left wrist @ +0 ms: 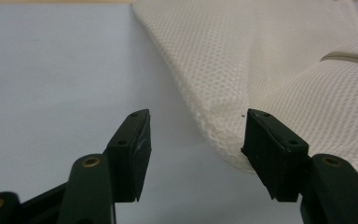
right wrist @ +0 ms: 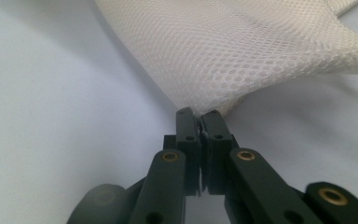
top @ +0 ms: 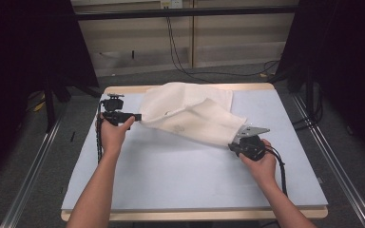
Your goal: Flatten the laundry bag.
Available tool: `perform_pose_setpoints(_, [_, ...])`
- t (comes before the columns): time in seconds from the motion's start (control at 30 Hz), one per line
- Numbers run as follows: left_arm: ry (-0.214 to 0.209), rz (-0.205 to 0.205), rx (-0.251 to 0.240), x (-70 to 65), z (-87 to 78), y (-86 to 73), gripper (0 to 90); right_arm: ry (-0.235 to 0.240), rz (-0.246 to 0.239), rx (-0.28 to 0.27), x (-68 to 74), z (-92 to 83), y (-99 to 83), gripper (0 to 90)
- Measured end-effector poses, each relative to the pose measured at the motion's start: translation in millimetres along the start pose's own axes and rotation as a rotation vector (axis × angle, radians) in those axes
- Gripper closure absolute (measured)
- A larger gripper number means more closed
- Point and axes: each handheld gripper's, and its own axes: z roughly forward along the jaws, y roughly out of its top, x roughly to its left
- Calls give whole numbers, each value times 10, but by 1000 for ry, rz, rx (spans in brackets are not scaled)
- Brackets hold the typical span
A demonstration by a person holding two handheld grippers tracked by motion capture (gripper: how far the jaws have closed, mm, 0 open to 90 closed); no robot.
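A white mesh laundry bag (top: 190,114) lies crumpled across the far middle of the pale blue table (top: 180,175). My left gripper (top: 137,117) sits at the bag's left edge. In the left gripper view its jaws (left wrist: 198,116) stand open, with a folded edge of the mesh (left wrist: 261,56) between them, beside the right pad and not pinched. My right gripper (top: 236,141) holds the bag's near right corner slightly lifted off the table. In the right gripper view its jaws (right wrist: 198,114) are shut on the tip of the mesh (right wrist: 242,46).
A tan zip strip (left wrist: 349,57) runs across the mesh at the right of the left gripper view. Black cables (top: 180,52) hang behind the table's far edge. Dark curtains and metal floor rails (top: 33,166) flank both sides.
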Motion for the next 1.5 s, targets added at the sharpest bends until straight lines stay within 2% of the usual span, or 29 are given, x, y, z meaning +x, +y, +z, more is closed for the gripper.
perform_pose_setpoints(0.03, [5, -5, -7, -19, 1, 14, 405, 1, 0, 1, 1, 2, 2, 870])
perform_pose_setpoints(0.07, [4, 8, -9, -17, -7, 24, 399, 1, 2, 0, 3, 3, 3, 870])
perform_pose_setpoints(0.1, [-4, -9, -16, -30, 1, 30, 395, 1, 0, -2, 2, 4, 4, 870])
perform_pose_setpoints(0.13, [4, 5, -1, -31, 5, 42, 387, 1, -3, -5, 0, 4, 4, 870])
perform_pose_setpoints(0.27, [-20, -10, -7, -52, 38, 57, 365, -1, -1, -6, -1, -4, 4, 870])
perform_pose_setpoints(0.37, [-12, -3, 5, -48, 37, 66, 357, -1, -6, -7, -4, -5, 7, 870])
perform_pose_setpoints(0.4, [-16, -22, -4, -54, 40, 77, 356, -2, -13, -7, -7, -4, 11, 870])
perform_pose_setpoints(0.43, [-6, -3, 4, -47, 22, 89, 352, -2, -11, -7, -6, -5, 11, 870])
perform_pose_setpoints(0.47, [-6, -3, 4, -47, 22, 89, 345, -2, -10, -7, -7, -6, 13, 870])
perform_pose_setpoints(0.6, [-18, 3, -28, -89, -41, 143, 339, -1, -5, -1, -5, -13, 27, 870])
perform_pose_setpoints(0.67, [-33, -3, -35, -106, -60, 151, 339, 0, -17, -9, -5, -11, 34, 870])
perform_pose_setpoints(0.77, [-58, -4, -47, -149, -63, 148, 339, -2, -5, -3, 13, -20, 42, 870])
perform_pose_setpoints(0.83, [-77, 9, -38, -176, -72, 144, 341, -2, -8, -4, 17, -24, 42, 870])
perform_pose_setpoints(0.87, [-89, 3, -41, -210, -64, 140, 347, 1, -9, -4, 18, -23, 42, 870])
perform_pose_setpoints(0.9, [-96, 22, -23, -218, -66, 137, 356, -2, -13, -4, 21, -22, 42, 870])
perform_pose_setpoints(0.93, [-106, 13, -11, -239, -57, 128, 371, -2, -8, -3, 25, -24, 43, 869])
perform_pose_setpoints(1.03, [-95, 23, 28, -268, -30, 99, 373, 0, -11, -7, 28, -31, 44, 865])
perform_pose_setpoints(1.23, [-106, 31, 93, -308, -6, 39, 415, 3, -13, -6, 37, -19, 24, 862])
perform_pose_setpoints(1.4, [-124, 20, 110, -289, 11, 3, 406, 3, -6, -7, 37, 7, -7, 861])
perform_pose_setpoints(1.43, [-128, 28, 111, -284, 10, -3, 407, 6, -1, -1, 41, 10, -9, 861])
perform_pose_setpoints(1.5, [-140, 23, 91, -277, 14, -46, 412, 4, -1, 3, 46, 25, -14, 859])
